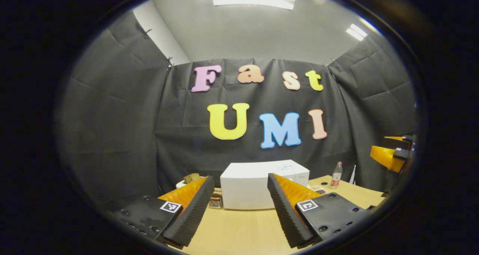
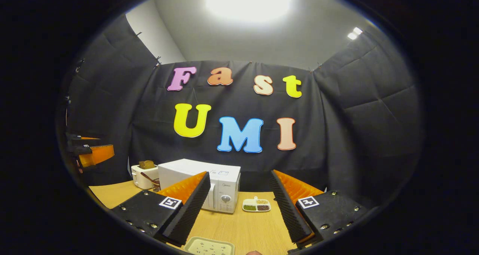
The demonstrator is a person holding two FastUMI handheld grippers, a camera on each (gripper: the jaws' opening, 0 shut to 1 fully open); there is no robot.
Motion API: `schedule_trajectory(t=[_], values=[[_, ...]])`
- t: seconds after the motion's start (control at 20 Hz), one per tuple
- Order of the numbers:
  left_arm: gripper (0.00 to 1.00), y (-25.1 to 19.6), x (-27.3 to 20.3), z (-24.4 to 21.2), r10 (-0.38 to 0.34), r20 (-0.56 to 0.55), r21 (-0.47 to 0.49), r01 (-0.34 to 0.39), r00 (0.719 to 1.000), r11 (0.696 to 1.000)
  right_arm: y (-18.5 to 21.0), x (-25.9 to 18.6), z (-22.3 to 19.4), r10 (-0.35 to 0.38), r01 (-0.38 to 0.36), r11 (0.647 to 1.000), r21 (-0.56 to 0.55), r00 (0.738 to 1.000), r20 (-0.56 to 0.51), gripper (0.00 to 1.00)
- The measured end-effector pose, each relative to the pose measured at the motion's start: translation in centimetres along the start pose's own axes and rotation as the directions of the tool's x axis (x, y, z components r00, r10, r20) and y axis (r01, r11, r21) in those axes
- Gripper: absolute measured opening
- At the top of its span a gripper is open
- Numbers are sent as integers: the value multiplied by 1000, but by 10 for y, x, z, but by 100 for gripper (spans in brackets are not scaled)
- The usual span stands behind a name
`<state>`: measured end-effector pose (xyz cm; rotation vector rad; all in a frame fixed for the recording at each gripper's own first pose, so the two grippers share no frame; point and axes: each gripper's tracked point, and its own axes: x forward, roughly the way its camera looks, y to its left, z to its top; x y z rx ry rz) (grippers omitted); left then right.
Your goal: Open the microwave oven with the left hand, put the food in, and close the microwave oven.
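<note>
The white microwave (image 2: 209, 184) stands on the wooden table (image 2: 243, 228) with its door closed, the handle and knob on its right front. Just right of it lies a small divided dish (image 2: 256, 205) of food. My right gripper (image 2: 239, 174) hovers open before them, holding nothing. In the left gripper view the microwave (image 1: 258, 184) shows its plain white side straight ahead. My left gripper (image 1: 239, 180) is open and empty, well short of it. The right gripper (image 1: 391, 155) shows at the far right edge, and the left gripper (image 2: 91, 154) at the far left edge.
A toaster (image 2: 144, 174) with bread stands left of the microwave, a dark holder (image 2: 153, 182) beside it. A pale green plate (image 2: 209, 246) lies at the table's near edge. A bottle (image 1: 336, 175) stands to the microwave's right. A small stack (image 1: 216, 200) sits by its left corner.
</note>
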<state>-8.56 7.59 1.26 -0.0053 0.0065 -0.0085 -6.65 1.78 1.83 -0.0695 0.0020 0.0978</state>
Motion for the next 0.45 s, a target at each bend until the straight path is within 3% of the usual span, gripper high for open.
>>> schedule_trajectory(t=[0.45], values=[[96, -4, 1, 3, 9, 8, -6, -9, 1000, 1000, -5, 3, 4, 0, 0, 1000, 10, 1000, 7, 97]])
